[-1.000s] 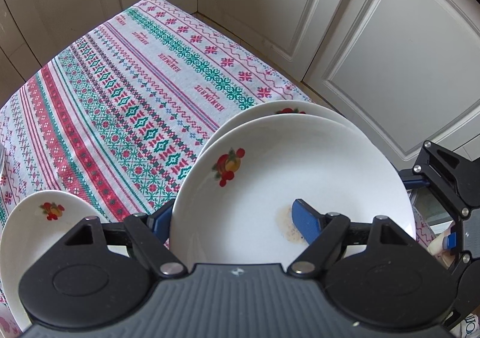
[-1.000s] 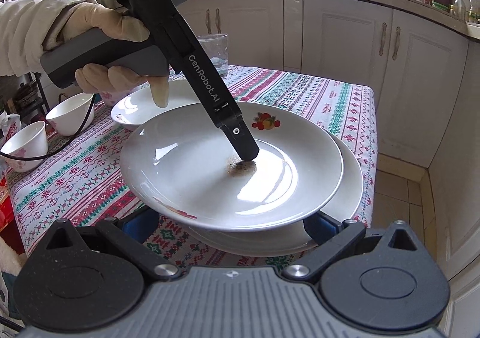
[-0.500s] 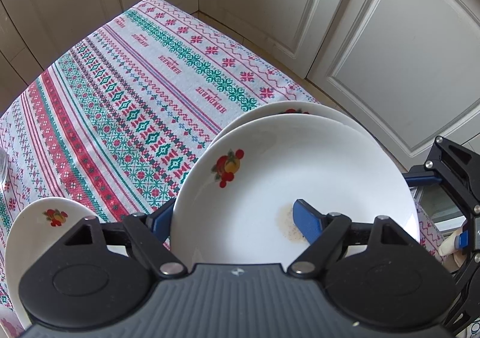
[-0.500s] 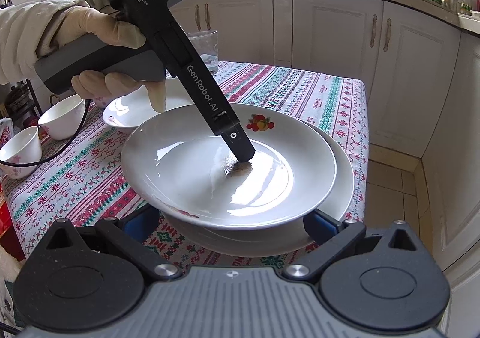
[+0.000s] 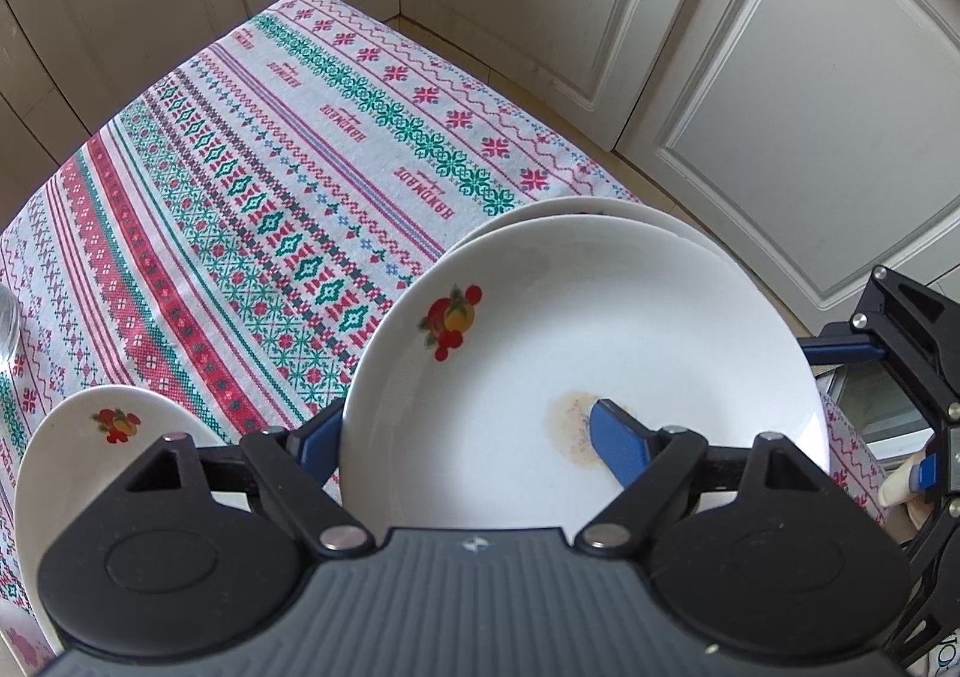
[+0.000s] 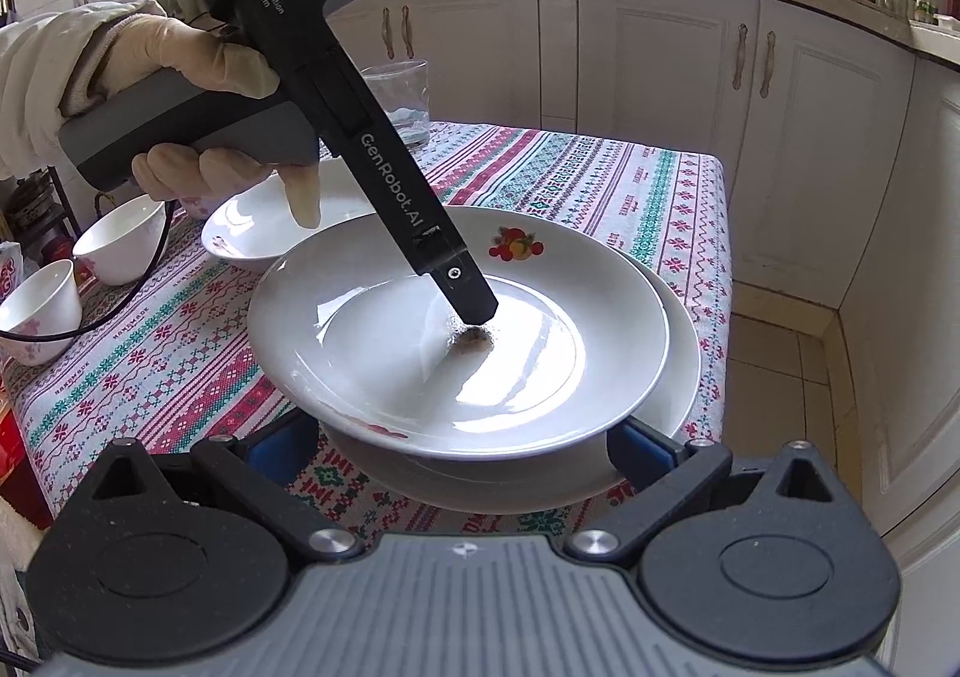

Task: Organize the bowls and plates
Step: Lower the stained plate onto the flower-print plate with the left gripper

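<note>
A white plate with a fruit motif (image 5: 600, 317) hangs tilted over a second plate (image 5: 600, 206) at the table's corner. My left gripper (image 5: 462, 425) straddles its near wall. One blue pad rests on a brown stain inside the plate, the other sits outside under the rim. Its jaws are opening with the plate wall still between them. In the right wrist view that top plate (image 6: 390, 365) is raised on its left side above the lower plate (image 6: 678, 377). My right gripper (image 6: 459, 443) stands open, its fingers beside the plates' near rims and below the top one.
A third fruit-motif plate (image 6: 252, 221) lies behind the left hand. Two small white bowls (image 6: 120, 239) stand at the table's left, with a glass (image 6: 399, 101) at the back. A black cable trails over the patterned tablecloth (image 5: 270, 167). Cream cabinets (image 6: 810, 167) ring the table closely.
Hardly anything differs: the top plate stays tilted over the lower one with the left fingers on it, and both grippers keep their places.
</note>
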`<move>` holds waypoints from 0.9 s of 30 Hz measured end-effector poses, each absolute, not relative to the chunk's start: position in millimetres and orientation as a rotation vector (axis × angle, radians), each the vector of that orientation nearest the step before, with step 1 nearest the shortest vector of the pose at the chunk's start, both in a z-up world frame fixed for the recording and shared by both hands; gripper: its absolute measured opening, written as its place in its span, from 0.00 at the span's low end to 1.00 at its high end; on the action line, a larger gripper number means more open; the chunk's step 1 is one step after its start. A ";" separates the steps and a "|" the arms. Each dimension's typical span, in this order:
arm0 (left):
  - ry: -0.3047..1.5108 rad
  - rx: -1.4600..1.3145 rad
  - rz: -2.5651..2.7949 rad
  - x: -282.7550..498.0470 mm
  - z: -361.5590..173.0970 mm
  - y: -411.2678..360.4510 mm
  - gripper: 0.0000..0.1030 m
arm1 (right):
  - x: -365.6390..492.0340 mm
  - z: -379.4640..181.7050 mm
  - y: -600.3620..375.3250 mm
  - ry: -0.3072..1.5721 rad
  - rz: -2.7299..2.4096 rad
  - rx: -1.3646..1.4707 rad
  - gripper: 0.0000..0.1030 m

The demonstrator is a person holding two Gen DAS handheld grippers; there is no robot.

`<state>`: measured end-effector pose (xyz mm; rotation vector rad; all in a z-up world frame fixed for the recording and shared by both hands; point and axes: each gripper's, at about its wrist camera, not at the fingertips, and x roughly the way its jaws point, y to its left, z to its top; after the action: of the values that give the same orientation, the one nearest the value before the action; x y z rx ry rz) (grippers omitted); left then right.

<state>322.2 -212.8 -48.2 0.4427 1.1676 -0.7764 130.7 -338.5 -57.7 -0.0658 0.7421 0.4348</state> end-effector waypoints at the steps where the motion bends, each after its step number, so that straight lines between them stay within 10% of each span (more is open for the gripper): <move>1: 1.170 0.439 -0.774 322.3 -47.8 -211.9 0.82 | 131.0 -57.9 -338.4 0.742 0.436 -0.068 1.00; 27: 1.180 0.398 -0.785 329.6 -51.1 -204.4 0.82 | 128.1 -54.8 -335.4 0.751 0.421 -0.085 1.00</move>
<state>329.6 -204.4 -51.1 0.3980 1.1800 -0.7846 128.1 -335.4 -54.8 -0.0849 0.7508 0.4214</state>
